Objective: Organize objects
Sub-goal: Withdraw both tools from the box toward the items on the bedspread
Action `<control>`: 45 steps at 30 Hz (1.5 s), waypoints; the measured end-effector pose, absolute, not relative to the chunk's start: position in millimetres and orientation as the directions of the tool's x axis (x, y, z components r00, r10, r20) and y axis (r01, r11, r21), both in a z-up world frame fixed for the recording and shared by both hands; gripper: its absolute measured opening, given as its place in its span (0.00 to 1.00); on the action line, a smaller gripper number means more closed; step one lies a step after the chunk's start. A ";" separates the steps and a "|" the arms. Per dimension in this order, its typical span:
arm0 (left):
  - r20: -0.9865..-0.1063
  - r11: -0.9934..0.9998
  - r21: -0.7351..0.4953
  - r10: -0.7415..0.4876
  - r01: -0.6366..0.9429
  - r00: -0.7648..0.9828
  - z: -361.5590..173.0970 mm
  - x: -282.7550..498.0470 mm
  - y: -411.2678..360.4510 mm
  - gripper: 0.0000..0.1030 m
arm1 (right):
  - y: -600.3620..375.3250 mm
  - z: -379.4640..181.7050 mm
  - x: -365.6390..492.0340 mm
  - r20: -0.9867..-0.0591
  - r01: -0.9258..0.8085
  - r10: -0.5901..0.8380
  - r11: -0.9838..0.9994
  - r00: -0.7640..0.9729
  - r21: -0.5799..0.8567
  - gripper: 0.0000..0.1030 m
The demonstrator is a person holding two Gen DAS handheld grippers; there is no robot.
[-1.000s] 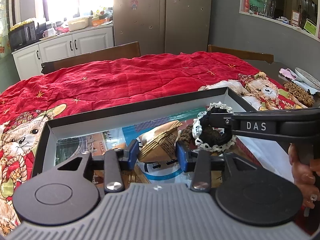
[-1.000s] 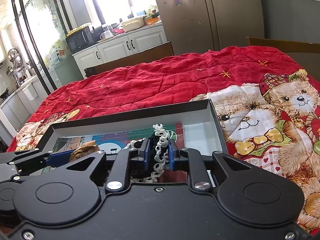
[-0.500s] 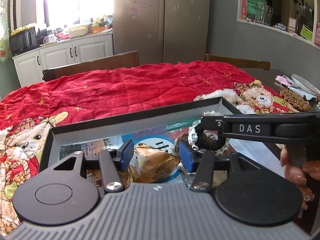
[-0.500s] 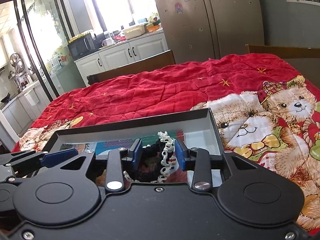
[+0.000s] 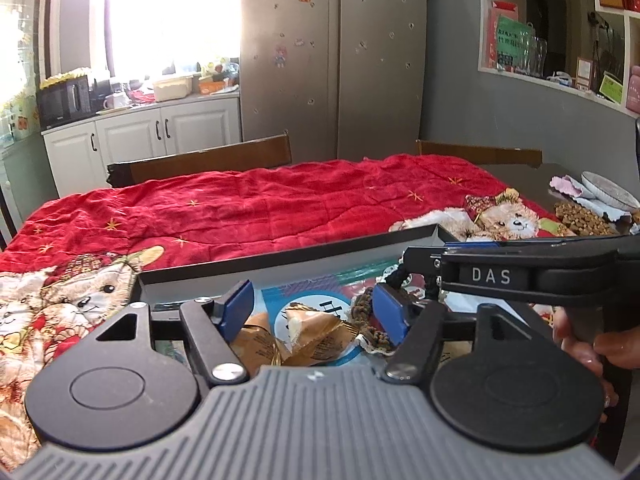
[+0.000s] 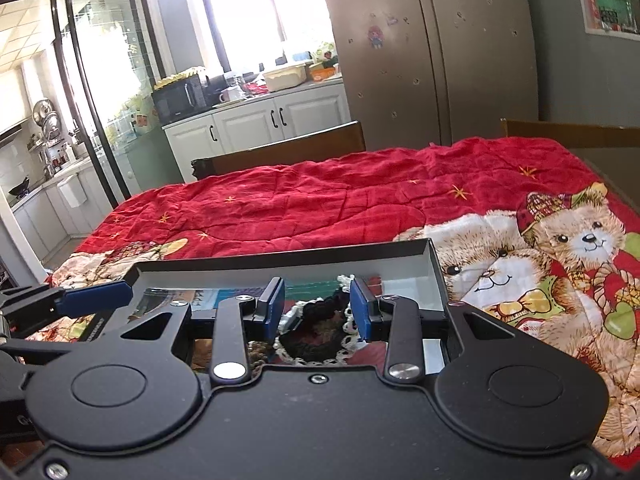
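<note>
A shallow black box (image 5: 280, 258) with white inner walls lies on the red quilt. My left gripper (image 5: 312, 312) hovers over it; its jaws are opening and touch nothing. Below them a gold-wrapped snack (image 5: 316, 330) rests in the box. My right gripper (image 6: 318, 308) stands open above a black hair tie with white lace (image 6: 320, 334), which lies loose in the box (image 6: 400, 248). In the left wrist view the right gripper (image 5: 416, 258) reaches in from the right, held by a person's hand (image 5: 580, 346).
A red quilt with teddy bears (image 6: 540, 248) covers the table. Two wooden chairs (image 5: 208, 162) stand at the far side. A plate (image 5: 608, 190) and a brown woven mat (image 5: 580, 218) sit at the table's right edge. A brown braided item (image 5: 366, 308) lies in the box.
The left gripper let go of the gold-wrapped snack and the right let go of the lace hair tie. Both jaws widened and both grippers rose; the items now lie in the box.
</note>
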State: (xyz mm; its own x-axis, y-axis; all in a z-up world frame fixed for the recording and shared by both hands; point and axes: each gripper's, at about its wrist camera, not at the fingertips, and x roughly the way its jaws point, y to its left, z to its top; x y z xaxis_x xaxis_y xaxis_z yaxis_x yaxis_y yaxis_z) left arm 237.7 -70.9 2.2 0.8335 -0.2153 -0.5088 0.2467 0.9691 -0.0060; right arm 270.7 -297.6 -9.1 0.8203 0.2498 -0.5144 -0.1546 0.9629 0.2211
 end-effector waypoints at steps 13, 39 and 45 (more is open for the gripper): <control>-0.457 0.974 -0.013 -0.206 0.225 0.865 26.9 197.7 -54.5 0.80 | -285.7 22.7 227.5 -0.456 -0.241 0.307 0.950 0.835 0.198 0.36; -0.417 0.974 -0.052 -0.220 0.218 0.882 25.0 111.3 -20.8 0.84 | -272.6 30.5 125.6 -0.453 -0.343 0.358 0.932 0.816 0.118 0.39; -0.423 0.972 -0.057 -0.229 0.226 0.877 22.8 101.9 -20.9 0.85 | -265.8 30.7 104.5 -0.454 -0.366 0.354 0.928 0.818 0.066 0.40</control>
